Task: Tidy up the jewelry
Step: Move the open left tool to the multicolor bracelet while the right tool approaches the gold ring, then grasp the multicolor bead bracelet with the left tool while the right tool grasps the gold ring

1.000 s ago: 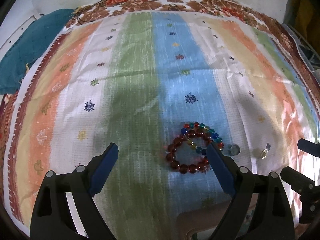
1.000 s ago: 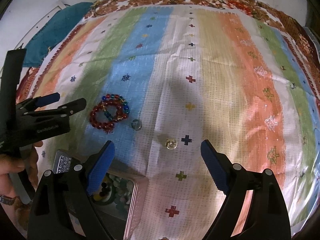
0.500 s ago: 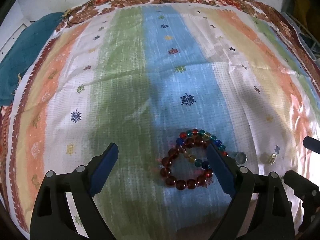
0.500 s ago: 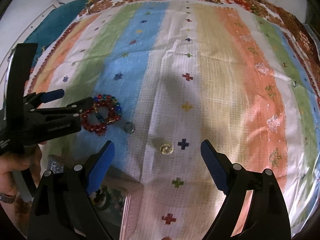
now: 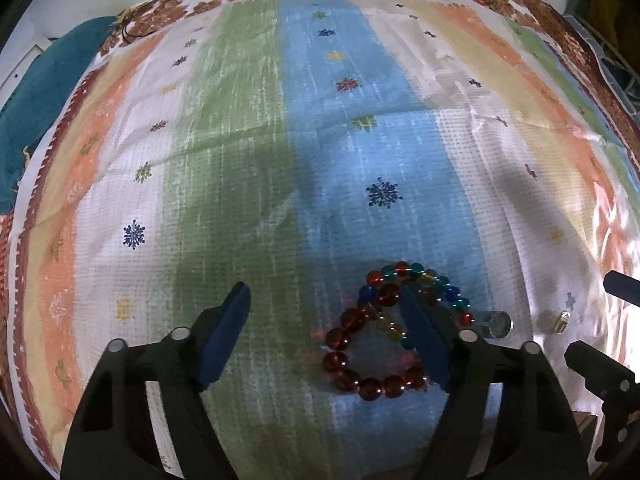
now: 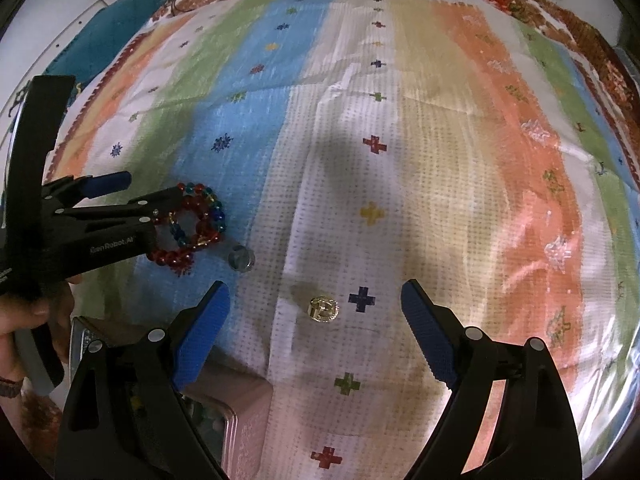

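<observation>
On the blue stripe of a striped cloth [image 5: 240, 168] lay two overlapping bead bracelets, a dark red bracelet [image 5: 360, 364] and a multicoloured bracelet [image 5: 424, 280]. The left gripper [image 5: 326, 326] was closing over them, its right finger planted inside the rings and nothing yet pinched. Just beside them sat a small silver ring [image 6: 241, 258], then a gold ring [image 6: 323, 309] between the wide-open, empty jaws of the right gripper [image 6: 316, 312], with a pink box [image 6: 240, 412] at the near edge.
</observation>
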Demonstrator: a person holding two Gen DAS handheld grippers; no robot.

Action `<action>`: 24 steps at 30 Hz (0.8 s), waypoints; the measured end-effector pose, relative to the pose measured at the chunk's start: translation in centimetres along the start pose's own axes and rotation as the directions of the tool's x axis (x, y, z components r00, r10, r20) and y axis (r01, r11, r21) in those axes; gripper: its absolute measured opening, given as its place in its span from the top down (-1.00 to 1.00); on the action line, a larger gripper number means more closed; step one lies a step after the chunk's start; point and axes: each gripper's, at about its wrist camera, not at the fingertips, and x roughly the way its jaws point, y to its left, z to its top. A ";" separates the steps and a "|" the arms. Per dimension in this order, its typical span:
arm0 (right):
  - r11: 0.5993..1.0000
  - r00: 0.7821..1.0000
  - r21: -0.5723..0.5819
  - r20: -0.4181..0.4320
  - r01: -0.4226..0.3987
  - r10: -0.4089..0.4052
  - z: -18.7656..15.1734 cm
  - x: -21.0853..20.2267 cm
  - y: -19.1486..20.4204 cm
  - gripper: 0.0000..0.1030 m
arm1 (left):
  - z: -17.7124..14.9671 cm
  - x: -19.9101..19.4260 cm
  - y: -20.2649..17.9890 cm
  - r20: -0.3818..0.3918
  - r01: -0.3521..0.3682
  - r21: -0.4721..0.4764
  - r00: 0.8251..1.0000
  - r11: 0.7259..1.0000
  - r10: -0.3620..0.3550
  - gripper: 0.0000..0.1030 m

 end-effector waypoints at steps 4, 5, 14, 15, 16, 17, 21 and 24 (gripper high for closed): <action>1.000 1.000 -0.007 -0.014 -0.005 0.005 0.0 0.5 0.1 -0.57 | -0.2 0.4 0.3 -0.016 0.028 -0.004 0.999 1.000 -0.028 0.02; 1.000 1.000 -0.004 -0.021 -0.007 0.007 -0.1 0.6 0.0 -0.45 | -0.1 0.4 0.2 -0.015 0.031 0.000 0.999 1.000 -0.031 0.04; 0.999 0.996 0.021 -0.070 -0.045 0.046 -0.5 1.8 -0.4 -0.01 | -0.5 0.1 -1.3 -0.007 0.040 0.061 0.999 0.997 -0.040 0.55; 0.999 0.996 0.017 -0.078 -0.045 0.046 -0.7 2.0 -0.4 0.03 | -0.5 0.1 -1.6 -0.008 0.035 0.076 0.999 0.997 -0.034 0.59; 0.999 0.995 0.014 -0.084 -0.044 0.045 -0.8 2.2 -0.4 0.10 | -0.6 0.1 -1.9 -0.010 0.031 0.090 1.000 0.995 -0.030 0.65; 0.999 0.995 0.013 -0.088 -0.044 0.045 -0.9 2.3 -0.4 0.13 | -0.7 0.0 -2.1 -0.010 0.026 0.101 1.000 0.995 -0.025 0.70; 0.999 0.994 0.020 -0.094 -0.049 0.050 -0.9 2.3 -0.6 0.48 | -0.8 0.0 -2.3 -0.007 0.021 0.119 1.000 0.993 -0.020 0.74; 0.998 0.993 0.018 -0.105 -0.054 0.055 -1.1 2.5 -0.6 0.63 | -0.8 -0.1 -2.2 -0.005 0.025 0.117 1.000 0.993 -0.025 0.79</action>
